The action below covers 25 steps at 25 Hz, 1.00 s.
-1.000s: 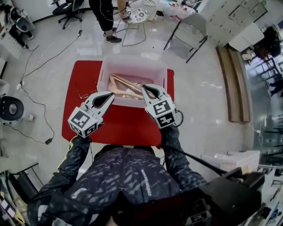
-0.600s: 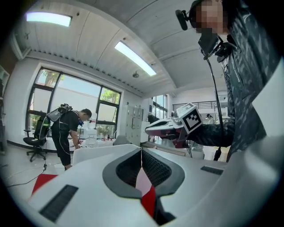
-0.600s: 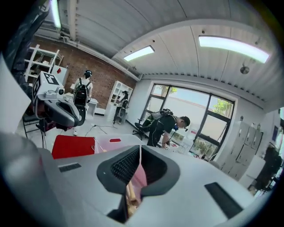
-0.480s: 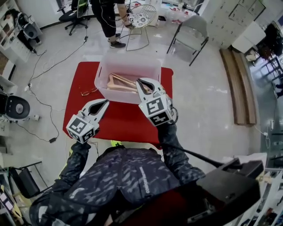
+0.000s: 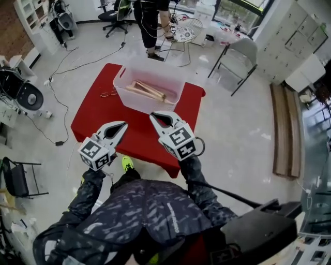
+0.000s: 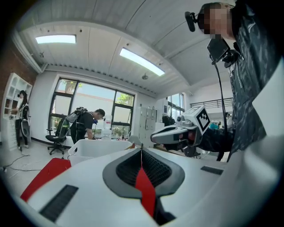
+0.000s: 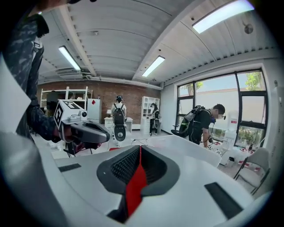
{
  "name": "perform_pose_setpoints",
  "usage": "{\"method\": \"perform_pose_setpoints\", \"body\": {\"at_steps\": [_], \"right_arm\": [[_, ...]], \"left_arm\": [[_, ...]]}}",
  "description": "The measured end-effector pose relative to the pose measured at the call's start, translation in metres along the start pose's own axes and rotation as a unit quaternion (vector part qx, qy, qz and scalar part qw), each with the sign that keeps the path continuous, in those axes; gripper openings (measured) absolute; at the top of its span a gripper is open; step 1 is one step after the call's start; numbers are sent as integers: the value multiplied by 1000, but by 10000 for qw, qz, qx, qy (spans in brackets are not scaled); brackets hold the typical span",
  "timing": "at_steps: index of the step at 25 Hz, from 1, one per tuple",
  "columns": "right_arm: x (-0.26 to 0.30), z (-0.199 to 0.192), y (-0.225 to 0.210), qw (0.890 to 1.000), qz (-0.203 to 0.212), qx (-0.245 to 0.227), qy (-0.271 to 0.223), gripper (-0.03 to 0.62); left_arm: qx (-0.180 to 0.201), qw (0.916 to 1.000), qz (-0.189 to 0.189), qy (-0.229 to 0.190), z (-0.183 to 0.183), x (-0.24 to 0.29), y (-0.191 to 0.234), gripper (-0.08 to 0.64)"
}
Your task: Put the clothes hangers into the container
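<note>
Ahead of the closed, empty jaws of the left gripper (image 5: 123,126) and right gripper (image 5: 153,116), the clear container (image 5: 135,103) holds wooden hangers (image 5: 147,90).

Big bright room. Shiny pale floor (image 5: 232,119), with thin black cables (image 5: 64,62) across it at the left. Red table (image 5: 90,121) in the middle. Past it, a grey folding chair (image 5: 239,54) and a white wire chair (image 5: 185,32), both well apart from the table. Black office chair (image 5: 111,6) far back. White shelf (image 5: 37,18) at the top left, white cupboards (image 5: 302,49) at the top right. Long wooden boards (image 5: 286,129) flat on the floor at the right. Brick wall (image 7: 104,95) at one end. Tall windows (image 7: 222,104) with dark frames along another side. White ceiling (image 6: 111,31) with long bright lights (image 6: 142,62).
</note>
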State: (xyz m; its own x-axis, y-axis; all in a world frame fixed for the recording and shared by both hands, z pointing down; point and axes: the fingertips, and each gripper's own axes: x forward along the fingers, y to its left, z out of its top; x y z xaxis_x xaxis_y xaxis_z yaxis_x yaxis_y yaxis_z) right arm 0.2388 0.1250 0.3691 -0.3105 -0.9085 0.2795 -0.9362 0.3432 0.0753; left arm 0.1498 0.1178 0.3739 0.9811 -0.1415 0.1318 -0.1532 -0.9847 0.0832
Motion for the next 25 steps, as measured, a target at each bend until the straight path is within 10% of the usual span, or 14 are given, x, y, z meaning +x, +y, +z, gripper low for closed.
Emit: {"method": "perform_pose_setpoints", "body": {"at_steps": [13, 25], "right_arm": [[-125, -58, 97, 9904, 1214, 606, -266, 20], [-145, -56, 115, 9917, 1271, 81, -184, 15]], "left_arm": [[-393, 9981, 403, -239, -35, -28, -175, 11], [-374, 9969, 631, -288, -30, -30, -202, 11]]}}
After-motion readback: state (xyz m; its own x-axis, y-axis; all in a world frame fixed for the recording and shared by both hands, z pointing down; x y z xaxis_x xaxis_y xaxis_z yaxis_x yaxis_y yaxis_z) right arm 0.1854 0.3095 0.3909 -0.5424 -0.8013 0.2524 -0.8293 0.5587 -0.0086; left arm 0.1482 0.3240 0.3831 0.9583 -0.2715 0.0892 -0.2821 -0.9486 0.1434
